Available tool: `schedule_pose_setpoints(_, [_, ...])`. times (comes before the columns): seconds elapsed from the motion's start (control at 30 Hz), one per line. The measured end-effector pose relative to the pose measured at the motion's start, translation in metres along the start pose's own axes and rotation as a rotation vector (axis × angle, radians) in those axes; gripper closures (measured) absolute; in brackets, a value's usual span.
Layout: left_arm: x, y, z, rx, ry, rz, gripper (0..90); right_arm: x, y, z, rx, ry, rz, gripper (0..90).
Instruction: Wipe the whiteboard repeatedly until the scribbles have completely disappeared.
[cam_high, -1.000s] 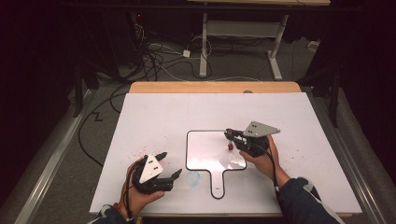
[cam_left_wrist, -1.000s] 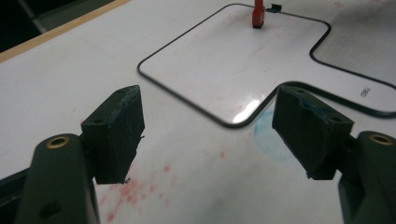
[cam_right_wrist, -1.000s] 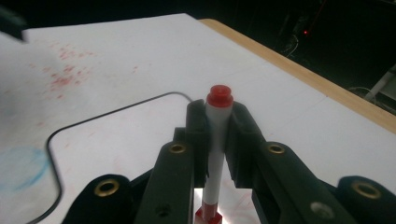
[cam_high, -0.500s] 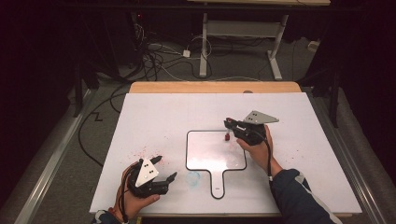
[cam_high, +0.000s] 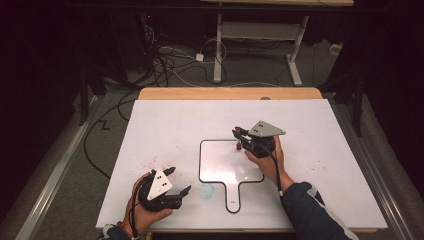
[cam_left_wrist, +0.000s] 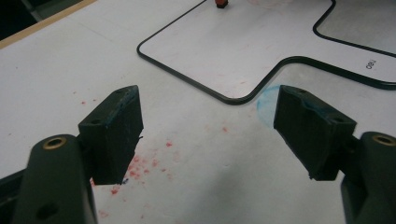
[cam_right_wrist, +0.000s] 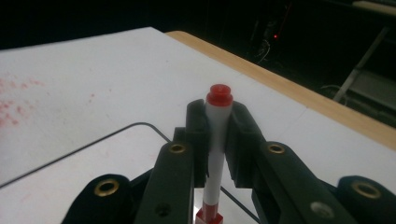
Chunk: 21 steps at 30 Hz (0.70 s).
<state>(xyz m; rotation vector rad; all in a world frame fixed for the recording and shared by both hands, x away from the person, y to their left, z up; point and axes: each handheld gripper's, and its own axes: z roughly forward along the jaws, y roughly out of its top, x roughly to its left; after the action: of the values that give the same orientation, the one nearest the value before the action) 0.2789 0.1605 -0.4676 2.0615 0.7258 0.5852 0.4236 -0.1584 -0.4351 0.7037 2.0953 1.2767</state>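
Note:
A small white board (cam_high: 220, 162) with a black rim and a short handle lies flat on the white table top (cam_high: 310, 125). My right gripper (cam_high: 240, 135) is shut on a white marker with a red cap (cam_high: 239, 145), held upright at the board's far right corner. In the right gripper view the marker (cam_right_wrist: 219, 95) stands between the jaws of the right gripper (cam_right_wrist: 217, 135), red cap up. My left gripper (cam_high: 179, 181) is open near the front left of the table. In the left gripper view the left gripper (cam_left_wrist: 208, 105) holds nothing, and the board (cam_left_wrist: 261, 51) lies ahead.
Red specks (cam_high: 157, 162) dot the table left of the board, and a blue smudge (cam_high: 207, 190) lies by its handle. A wooden strip (cam_high: 230, 93) edges the far side. Beyond it are cables (cam_high: 170, 60) and a desk frame (cam_high: 255, 35) on the floor.
My right gripper has carried the marker away from the person, from the board's right side to its far right corner. The left gripper has barely shifted.

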Motion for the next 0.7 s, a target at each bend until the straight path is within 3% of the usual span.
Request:
schedule_pose_setpoints(0.1, [0.0, -0.001, 0.001, 0.009, -0.003, 0.004, 23.1, -0.008, -0.001, -0.001, 0.043, -0.11, -0.049, 81.7])
schedule_pose_setpoints(0.13, [0.0, -0.001, 0.002, 0.012, -0.004, 0.003, 23.1, -0.012, -0.002, -0.003, 0.05, -0.128, -0.042, 81.6])
schedule_pose_setpoints(0.23, [0.0, -0.001, 0.003, 0.015, -0.008, 0.002, 23.2, -0.014, -0.001, -0.008, 0.059, -0.09, -0.01, 81.6])
schedule_pose_setpoints(0.3, [0.0, 0.0, 0.003, 0.016, -0.009, 0.005, 23.1, -0.011, 0.0, -0.011, 0.053, -0.009, 0.019, 81.6])
schedule_pose_setpoints(0.37, [-0.001, 0.0, 0.003, 0.019, -0.004, 0.01, 23.0, -0.009, 0.001, -0.014, 0.068, -0.012, -0.034, 81.6])
schedule_pose_setpoints(0.43, [-0.001, 0.0, 0.004, 0.018, -0.007, 0.005, 22.6, -0.013, -0.001, -0.014, 0.093, -0.081, -0.088, 81.6])
schedule_pose_setpoints(0.5, [0.0, 0.0, 0.004, 0.019, -0.008, 0.005, 22.6, -0.02, -0.004, -0.015, 0.078, -0.091, -0.031, 81.6])
schedule_pose_setpoints(0.57, [0.0, 0.0, 0.005, 0.02, -0.009, 0.005, 22.6, -0.021, -0.005, -0.016, 0.071, -0.079, -0.014, 81.6])
schedule_pose_setpoints(0.63, [0.0, 0.0, 0.005, 0.023, -0.01, 0.007, 22.6, -0.017, -0.005, -0.016, 0.041, 0.001, 0.027, 81.6])
schedule_pose_setpoints(0.7, [-0.001, 0.0, 0.006, 0.024, -0.01, 0.011, 22.6, -0.012, -0.003, -0.014, 0.037, 0.026, 0.009, 81.6])
